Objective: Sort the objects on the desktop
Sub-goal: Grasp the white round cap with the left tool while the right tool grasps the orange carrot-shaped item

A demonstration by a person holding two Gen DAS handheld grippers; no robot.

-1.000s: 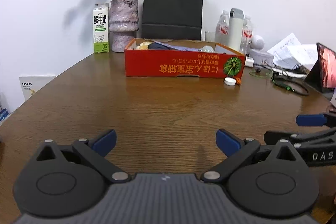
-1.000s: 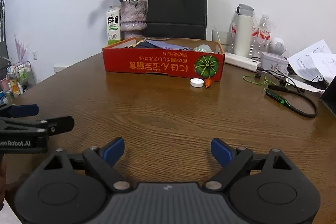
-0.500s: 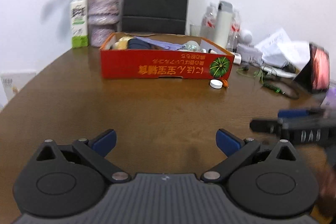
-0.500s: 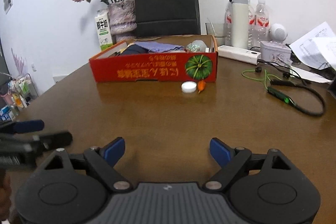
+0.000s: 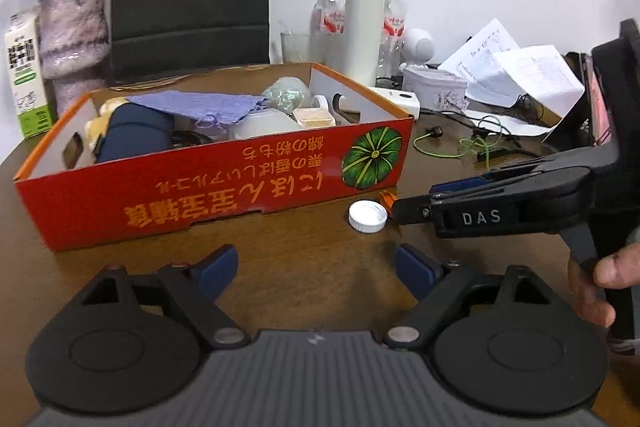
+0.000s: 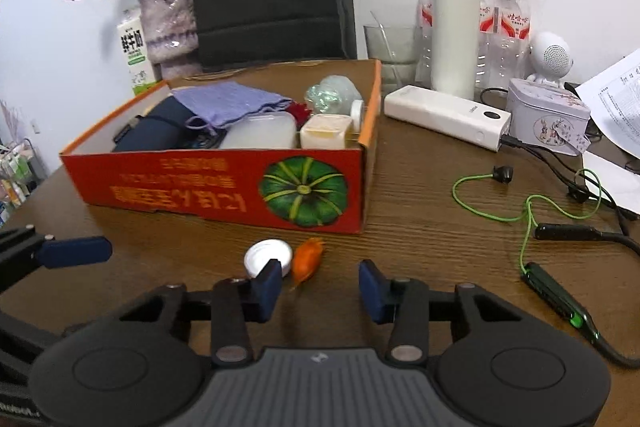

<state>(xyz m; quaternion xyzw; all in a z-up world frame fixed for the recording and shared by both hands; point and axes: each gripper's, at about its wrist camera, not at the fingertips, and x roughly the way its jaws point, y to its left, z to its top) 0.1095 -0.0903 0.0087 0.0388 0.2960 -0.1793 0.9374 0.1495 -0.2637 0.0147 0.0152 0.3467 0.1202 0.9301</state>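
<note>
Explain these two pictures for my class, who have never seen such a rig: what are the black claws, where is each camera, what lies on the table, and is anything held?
No robot here: a person holds a two-finger gripper in each hand, each carrying a forward-looking fisheye camera. One picture looks along the left gripper, which also sees the right gripper reaching in from the side, with a hand on its handle. The other looks along the right gripper.

On the wooden table stands a red cardboard box filled with odds and ends. In front of it lie a white bottle cap and a small orange object.

Both grippers' jaws have just been closing. The right one's are at the orange object but not pressing it, so nothing is held yet.
</note>
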